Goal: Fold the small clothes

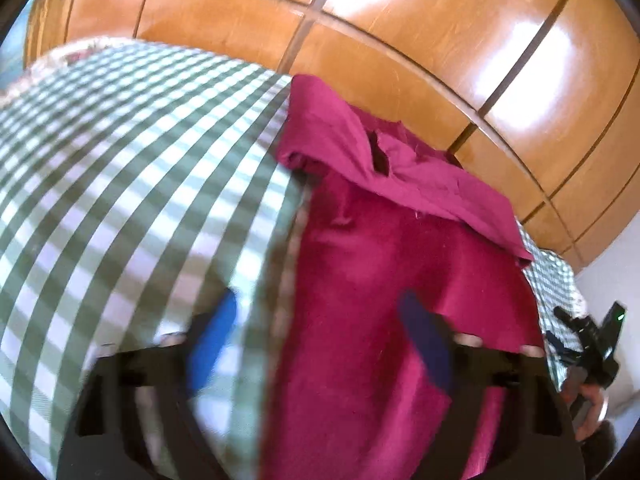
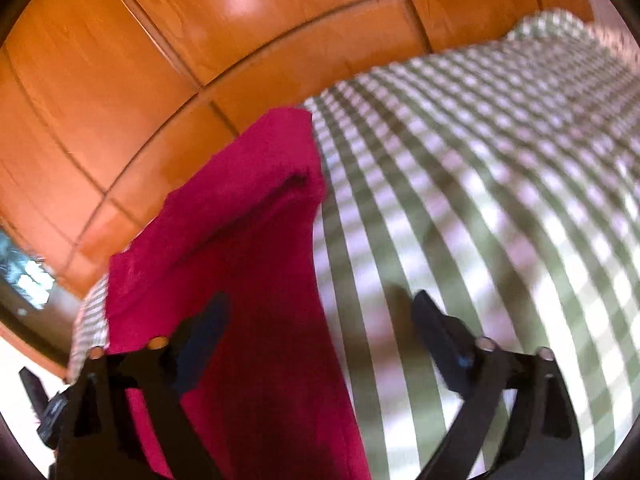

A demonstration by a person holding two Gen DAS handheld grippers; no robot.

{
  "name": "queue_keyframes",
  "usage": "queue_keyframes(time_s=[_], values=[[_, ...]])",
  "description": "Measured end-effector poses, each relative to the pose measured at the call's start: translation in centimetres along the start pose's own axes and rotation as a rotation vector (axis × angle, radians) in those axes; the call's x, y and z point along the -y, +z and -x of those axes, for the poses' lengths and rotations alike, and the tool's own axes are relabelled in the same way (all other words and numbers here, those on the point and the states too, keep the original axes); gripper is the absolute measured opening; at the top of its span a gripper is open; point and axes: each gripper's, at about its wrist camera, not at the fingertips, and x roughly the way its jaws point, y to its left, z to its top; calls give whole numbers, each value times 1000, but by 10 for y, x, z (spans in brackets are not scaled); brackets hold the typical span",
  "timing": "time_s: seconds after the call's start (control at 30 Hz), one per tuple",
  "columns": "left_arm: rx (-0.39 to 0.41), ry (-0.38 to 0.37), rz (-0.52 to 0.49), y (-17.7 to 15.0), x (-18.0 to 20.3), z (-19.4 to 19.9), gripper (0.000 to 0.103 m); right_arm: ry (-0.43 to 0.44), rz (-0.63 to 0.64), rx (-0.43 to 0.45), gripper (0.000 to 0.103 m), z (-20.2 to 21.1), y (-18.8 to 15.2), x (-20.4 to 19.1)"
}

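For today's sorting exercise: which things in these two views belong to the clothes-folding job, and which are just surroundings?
Belongs to the job:
- magenta garment
- left gripper, jaws open
- right gripper, jaws open

Just surroundings:
- green checked cover
- wooden wardrobe doors

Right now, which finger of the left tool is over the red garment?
The finger on the picture's right, over the red garment; the other finger is over the green checked sheet.
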Motion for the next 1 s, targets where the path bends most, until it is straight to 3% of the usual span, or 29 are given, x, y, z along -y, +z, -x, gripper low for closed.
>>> queue_keyframes(time_s=[0.03, 0.1, 0.3, 0.4, 0.7, 1.0], values=[[-22, 2, -2, -2, -6, 1, 51, 22, 0, -11, 74, 4, -5, 2], [-44, -33, 0, -6, -16, 6, 47, 98, 10, -37, 70, 14, -15, 8], [-86, -170, -24, -28, -23, 21, 46, 275, -91, -137, 53, 29, -37, 29], [-108, -232, -20, -40, -24, 24, 37, 341, -132, -175, 48, 33, -48, 35], [-207, -432, 13, -64, -24, 34, 33, 428, -161, -215, 44, 54, -79, 36], [-256, -500, 63, -77, -22, 39, 33, 414, -131, -256, 21, 50, -91, 32]])
